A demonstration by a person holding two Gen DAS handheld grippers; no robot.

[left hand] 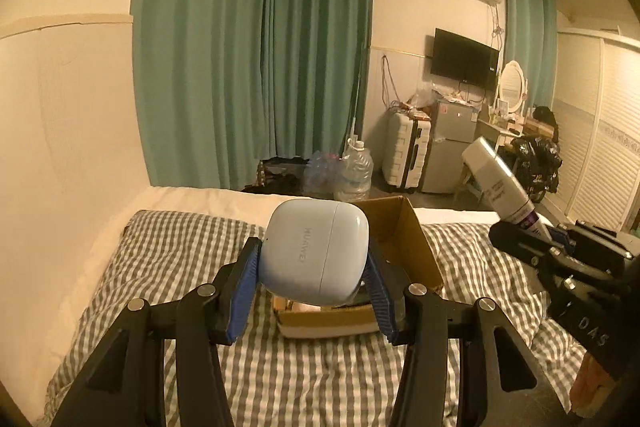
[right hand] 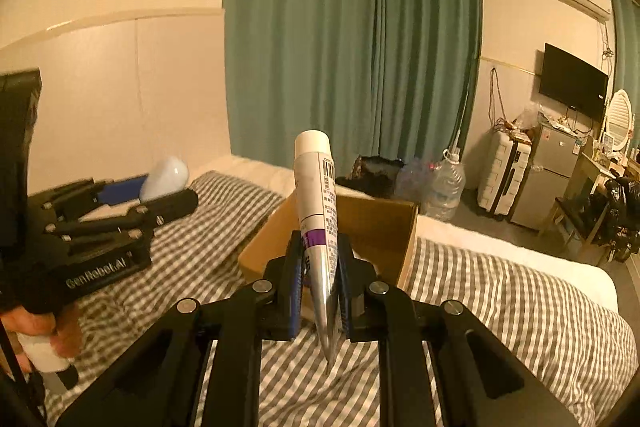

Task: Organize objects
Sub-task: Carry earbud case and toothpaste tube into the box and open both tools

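Now, left gripper (left hand: 314,269) fingers clamped on earbud case (left hand: 314,251), right gripper (right hand: 319,281) fingers pinching tube (right hand: 316,195)

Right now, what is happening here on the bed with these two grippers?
A person is tidying small things into a cardboard box on the checked bedcover. The left gripper is shut on a pale blue earbuds case, held above the box. The right gripper is shut on a white and purple tube, cap upward, near the box. Neither thing is in the box yet.
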